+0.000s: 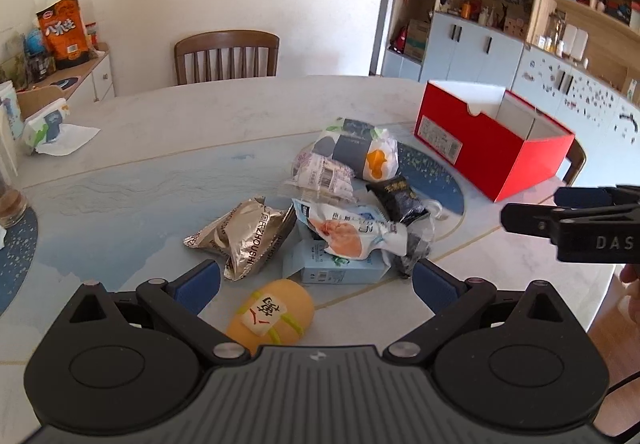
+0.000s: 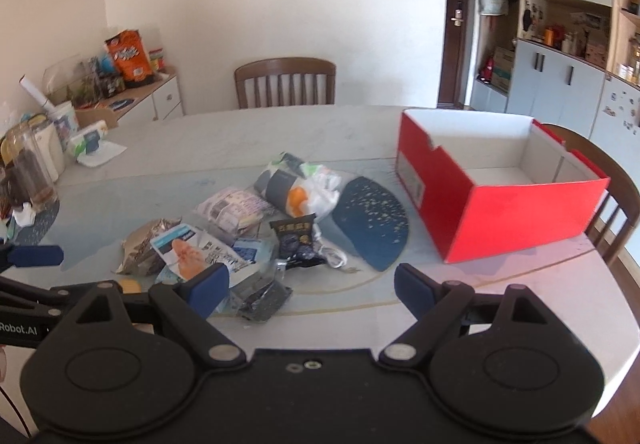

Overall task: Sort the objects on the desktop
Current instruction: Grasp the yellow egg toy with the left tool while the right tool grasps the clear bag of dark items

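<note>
A: Which step is this? I see in the left wrist view the left gripper point(image 1: 316, 284) at the bottom of the frame, its jaws wide apart and holding nothing.

B: I think it is the very beginning. The right gripper point(image 2: 312, 286) is the same: jaws fully apart, nothing between them. No item is lifted yet, and the red cardboard box with white inside point(image 2: 516, 212), at the right of the frame, looks empty as far as I can see.

A: Then where are the things to sort?

B: In one pile at the centre of the pale marble-pattern tabletop point(image 1: 160, 132). From left to right in the left wrist view: a crinkled silver foil snack bag point(image 1: 244, 236), a round yellow soft toy with a white label point(image 1: 272, 314) just in front of the left jaws, a flat light-blue carton point(image 1: 340, 268) under a white pouch with an orange picture point(image 1: 348, 228), and a small black packet with gold letters point(image 1: 400, 196). Behind them lies a white and grey bag with an orange spot point(image 1: 356, 152).

A: What does the next move need?

B: In my judgement, lowering one gripper over a single item; the yellow toy is the nearest and lies apart from the others. The packets overlap, so the jaws may catch two together.

A: Anything in the way?

B: The box stands well apart at the right. The two grippers are close to each other, so they could collide.
</note>
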A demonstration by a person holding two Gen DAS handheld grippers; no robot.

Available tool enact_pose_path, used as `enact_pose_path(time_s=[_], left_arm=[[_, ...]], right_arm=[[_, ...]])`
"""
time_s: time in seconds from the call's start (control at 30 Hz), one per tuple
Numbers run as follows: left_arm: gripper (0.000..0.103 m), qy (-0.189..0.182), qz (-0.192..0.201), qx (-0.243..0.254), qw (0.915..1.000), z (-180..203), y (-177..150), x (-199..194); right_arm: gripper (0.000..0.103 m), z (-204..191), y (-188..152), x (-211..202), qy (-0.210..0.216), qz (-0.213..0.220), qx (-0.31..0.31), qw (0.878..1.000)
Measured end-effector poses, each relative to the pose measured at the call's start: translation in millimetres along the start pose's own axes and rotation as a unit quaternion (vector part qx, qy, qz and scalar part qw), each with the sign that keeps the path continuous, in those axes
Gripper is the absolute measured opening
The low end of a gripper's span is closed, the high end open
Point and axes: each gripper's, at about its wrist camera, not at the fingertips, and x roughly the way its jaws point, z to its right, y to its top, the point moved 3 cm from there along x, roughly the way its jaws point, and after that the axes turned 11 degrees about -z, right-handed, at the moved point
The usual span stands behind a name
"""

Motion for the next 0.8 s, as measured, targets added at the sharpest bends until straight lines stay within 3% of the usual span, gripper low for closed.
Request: enact_pose_path(time_s=[0.5, 0.8], left_arm=[[0.102, 0.012, -0.039, 0.035, 0.9985, -18, -11, 52], [0.093, 0.009, -0.058, 0.050, 0.9970, -23, -16, 66]], right_arm=[[0.086, -32, -6, 72, 0.012, -0.058, -0.088, 0.994], [0.078, -37, -3, 99, 0.010, -0.089, -0.095, 0.991]])
